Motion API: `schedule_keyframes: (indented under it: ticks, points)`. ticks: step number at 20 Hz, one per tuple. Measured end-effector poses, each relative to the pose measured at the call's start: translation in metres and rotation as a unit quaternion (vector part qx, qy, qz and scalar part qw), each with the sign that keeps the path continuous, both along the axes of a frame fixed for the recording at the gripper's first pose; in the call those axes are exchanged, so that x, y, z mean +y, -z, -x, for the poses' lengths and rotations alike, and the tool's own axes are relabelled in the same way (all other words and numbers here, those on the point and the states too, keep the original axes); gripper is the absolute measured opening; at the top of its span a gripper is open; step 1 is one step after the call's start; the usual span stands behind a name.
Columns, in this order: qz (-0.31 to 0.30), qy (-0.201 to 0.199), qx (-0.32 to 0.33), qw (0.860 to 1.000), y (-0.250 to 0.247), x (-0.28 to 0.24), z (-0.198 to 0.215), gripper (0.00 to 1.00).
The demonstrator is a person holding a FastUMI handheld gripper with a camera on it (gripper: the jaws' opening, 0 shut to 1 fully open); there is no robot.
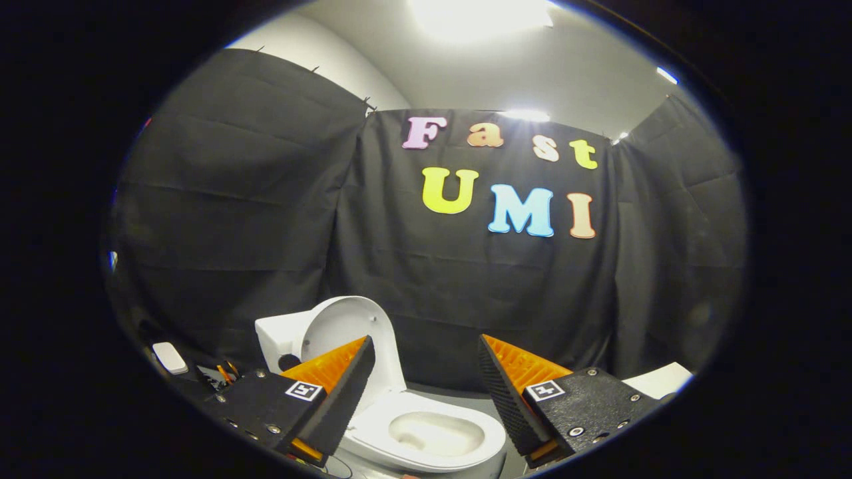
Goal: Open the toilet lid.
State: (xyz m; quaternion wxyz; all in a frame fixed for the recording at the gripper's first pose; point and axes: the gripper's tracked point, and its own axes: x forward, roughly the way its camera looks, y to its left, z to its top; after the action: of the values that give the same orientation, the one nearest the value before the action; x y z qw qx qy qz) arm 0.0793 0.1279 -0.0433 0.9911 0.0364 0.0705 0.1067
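Two fingers [346, 382] of the gripper [426, 372] are spread wide apart with nothing between them, so it's open and not holding anything. Just beyond the tips sits the toilet [426, 432], bowl pretty much centred in the gap, seat ring down flat. The lid [346, 326] is already standing upright, leaning back toward the tank [276, 336], partly hidden behind the left finger. So going by how it lies now, I'd say the job looks basically done and the gripper is just hanging clear of it. On handling: the lid looks like thin glossy plastic, so I'd guess light, stiff and pretty slippery, swinging on a hinge at the back. Pinching that smooth curved face wouldn't work well imo; the free front rim is the spot to grab or hook under, since it's farthest from the hinge and needs the least effort. It'd probably slam if let go halfway, so worth keeping contact. Off to the left there's a small white box [170, 357] on a dark surface, well apart from the toilet.
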Motion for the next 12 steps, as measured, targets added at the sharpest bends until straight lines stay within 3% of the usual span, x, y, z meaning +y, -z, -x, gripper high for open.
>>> schedule_keyframes:
  ticks: [5, 12]
  points:
    - [-0.02, 0.031, -0.037, 0.999, -0.006, -0.07, 0.01, 0.95]
    - [-0.018, 0.059, -0.032, 0.998, 0.011, -0.127, 0.043, 0.95]
